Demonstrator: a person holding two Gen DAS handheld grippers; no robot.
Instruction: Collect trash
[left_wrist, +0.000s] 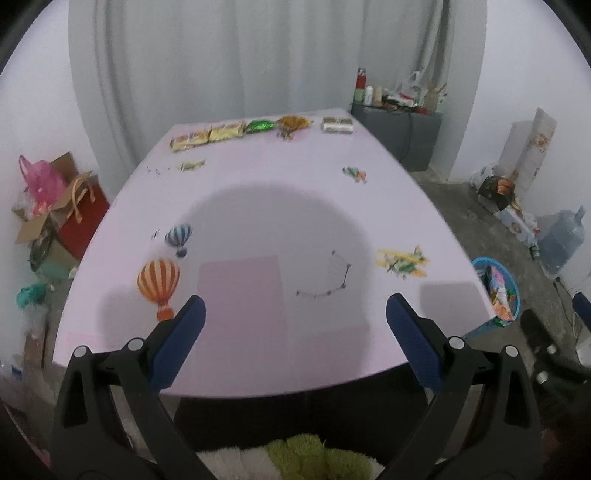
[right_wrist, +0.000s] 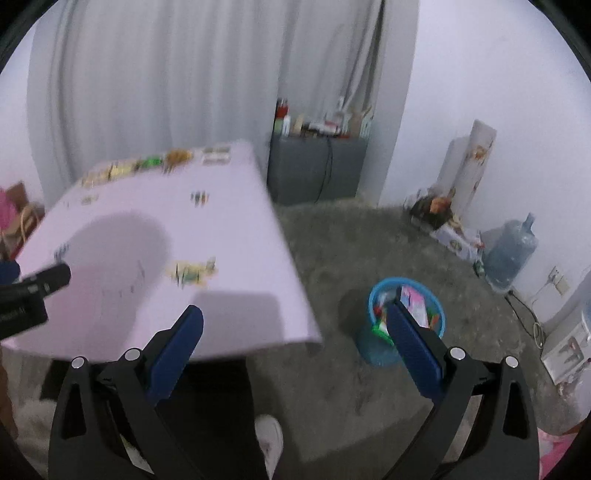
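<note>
Both the left gripper and right gripper sit wide apart, empty; best bet is reaching for the wrappers at the worktop's far edge, one at a time.

No text can be read here. The wrappers at the table's far edge, toward 12 o'clock, are too blurred, and the white print on the left gripper is not legible.
</note>
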